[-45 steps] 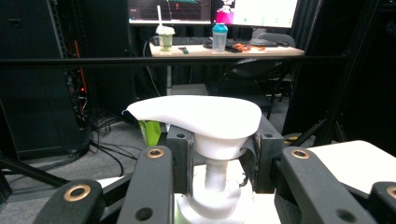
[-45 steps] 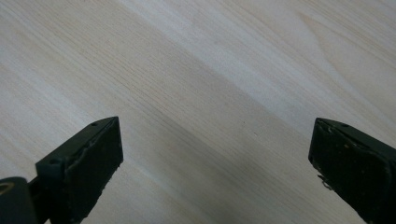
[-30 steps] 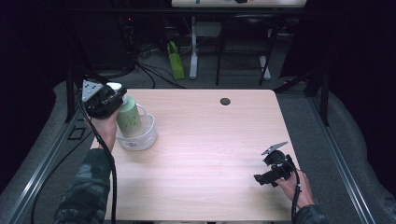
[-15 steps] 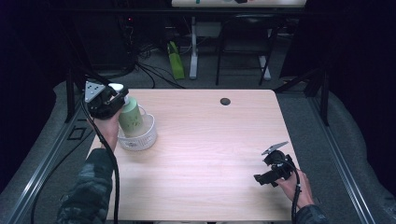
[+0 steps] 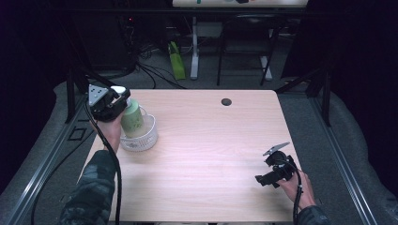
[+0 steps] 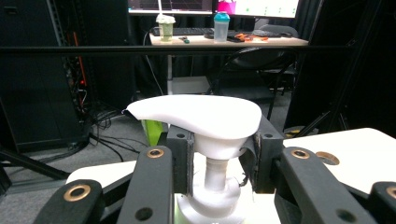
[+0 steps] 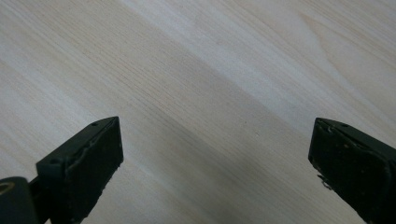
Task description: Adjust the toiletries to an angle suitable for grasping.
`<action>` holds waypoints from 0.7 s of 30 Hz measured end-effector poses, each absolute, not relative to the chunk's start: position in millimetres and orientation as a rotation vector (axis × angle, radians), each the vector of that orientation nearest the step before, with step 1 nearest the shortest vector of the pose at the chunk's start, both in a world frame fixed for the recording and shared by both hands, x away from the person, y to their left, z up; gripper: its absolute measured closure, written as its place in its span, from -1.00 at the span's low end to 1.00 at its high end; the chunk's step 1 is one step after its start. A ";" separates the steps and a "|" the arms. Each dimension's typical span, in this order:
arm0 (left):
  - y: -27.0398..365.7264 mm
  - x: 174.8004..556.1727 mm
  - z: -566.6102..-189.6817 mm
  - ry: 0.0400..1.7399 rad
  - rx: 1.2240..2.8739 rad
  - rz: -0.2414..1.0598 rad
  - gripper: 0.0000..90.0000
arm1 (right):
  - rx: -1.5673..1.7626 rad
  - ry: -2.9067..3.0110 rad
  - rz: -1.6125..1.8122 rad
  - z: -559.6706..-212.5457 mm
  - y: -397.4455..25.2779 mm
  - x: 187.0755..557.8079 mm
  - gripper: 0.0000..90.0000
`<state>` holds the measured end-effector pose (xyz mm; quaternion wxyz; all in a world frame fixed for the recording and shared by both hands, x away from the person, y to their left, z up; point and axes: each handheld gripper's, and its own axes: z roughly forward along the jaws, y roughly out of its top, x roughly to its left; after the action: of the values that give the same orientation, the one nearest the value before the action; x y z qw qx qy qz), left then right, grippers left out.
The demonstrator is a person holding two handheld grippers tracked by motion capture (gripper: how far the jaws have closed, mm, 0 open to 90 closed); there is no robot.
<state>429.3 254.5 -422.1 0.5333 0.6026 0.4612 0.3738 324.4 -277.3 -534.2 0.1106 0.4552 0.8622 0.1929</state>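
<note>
**Dark room, pale wood table: pump bottle tilting at the bowl**

Left gripper [image 6: 215, 161]: jaws closed tight on the neck of the green pump bottle [image 5: 132, 119], directly under its white pump head [image 6: 198, 116]; pads contact both sides. Bottle base sits inside the clear bowl [image 5: 141, 136] at the table's [image 5: 211, 140] left side. Compared with a second ago, the gripper has drifted slightly toward the table's left edge and the bottle leans more that way, base still in the bowl. Judgement: the bottle is either being lifted out or settled in; direction not resolved.

Right gripper [image 7: 215, 172]: jaws wide apart, holding nothing, bare wood between them. Parked near the table's right front corner, well apart from the bowl, unchanged.
</note>
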 end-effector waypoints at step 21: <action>252.6 429.5 -427.9 1.101 1.439 0.887 0.49 | 1.338 2.534 0.569 -534.1 -277.5 324.1 -0.94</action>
<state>429.5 252.6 -427.9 0.5328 0.6036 0.4619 0.3722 324.1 -277.5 -534.1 0.1099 0.4553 0.8620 0.1937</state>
